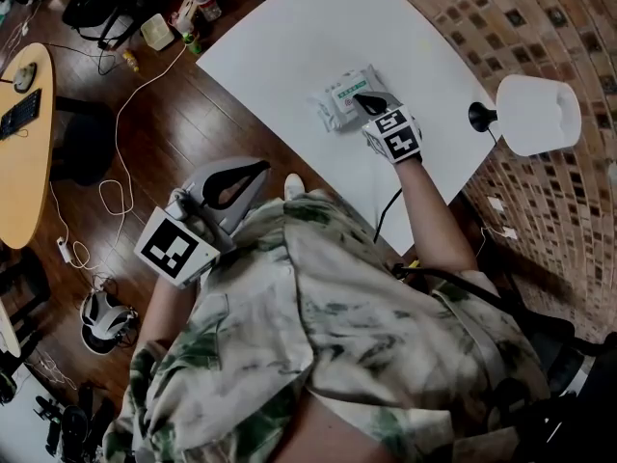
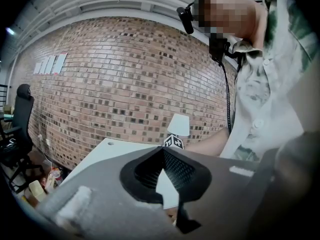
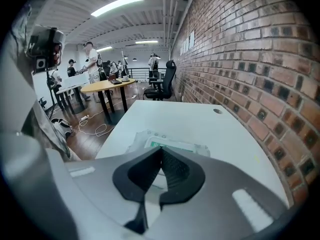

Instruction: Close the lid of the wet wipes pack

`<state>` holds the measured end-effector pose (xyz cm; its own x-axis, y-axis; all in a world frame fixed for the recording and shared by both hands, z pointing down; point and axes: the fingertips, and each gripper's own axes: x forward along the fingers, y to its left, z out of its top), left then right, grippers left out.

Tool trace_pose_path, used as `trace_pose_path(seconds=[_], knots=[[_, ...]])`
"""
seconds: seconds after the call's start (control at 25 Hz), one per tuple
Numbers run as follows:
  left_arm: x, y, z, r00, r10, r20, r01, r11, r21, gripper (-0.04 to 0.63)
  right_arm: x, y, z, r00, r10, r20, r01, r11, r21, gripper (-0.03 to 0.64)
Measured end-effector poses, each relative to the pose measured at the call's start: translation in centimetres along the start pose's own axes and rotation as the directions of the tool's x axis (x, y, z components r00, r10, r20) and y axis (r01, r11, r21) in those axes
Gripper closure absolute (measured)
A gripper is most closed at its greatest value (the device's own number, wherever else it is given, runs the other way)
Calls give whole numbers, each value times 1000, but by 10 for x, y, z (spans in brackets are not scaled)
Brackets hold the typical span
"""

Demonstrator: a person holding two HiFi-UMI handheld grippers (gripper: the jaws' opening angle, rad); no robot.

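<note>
head view: the wet wipes pack (image 1: 336,100) lies near the far middle of the white table (image 1: 289,46), and the right gripper (image 1: 364,99) has its tips down on the pack's top, right about where the lid is. looks to me like the press-it-shut step. the left gripper (image 1: 258,170) hangs off the table by the person's side, doing nothing.

left gripper view: jaws pinched together with nothing in them, pointed at the table edge (image 2: 107,151).

right gripper view: jaws clenched too, tips meeting just over the pack (image 3: 175,145). it's a crinkly soft pack with a green-printed label, and the lid seems about flat, but i can't tell if it's clicked.

next move probably needs a firm push straight down, since a soft pack gives.
</note>
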<state>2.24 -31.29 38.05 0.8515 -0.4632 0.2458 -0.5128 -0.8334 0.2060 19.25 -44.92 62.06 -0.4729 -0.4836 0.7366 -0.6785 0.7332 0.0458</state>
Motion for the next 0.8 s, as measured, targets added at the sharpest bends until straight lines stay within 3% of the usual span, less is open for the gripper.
trace_pose_path(seconds=[0.44, 0.8], knots=[[-36, -25, -4, 997, -77, 22, 75, 996, 56, 594, -60, 54, 17, 990, -86, 107, 85, 996, 13, 615], [-110, -61, -26, 989, -144, 10, 143, 987, 76, 594, -132, 163, 29, 965, -162, 206, 152, 986, 61, 615]])
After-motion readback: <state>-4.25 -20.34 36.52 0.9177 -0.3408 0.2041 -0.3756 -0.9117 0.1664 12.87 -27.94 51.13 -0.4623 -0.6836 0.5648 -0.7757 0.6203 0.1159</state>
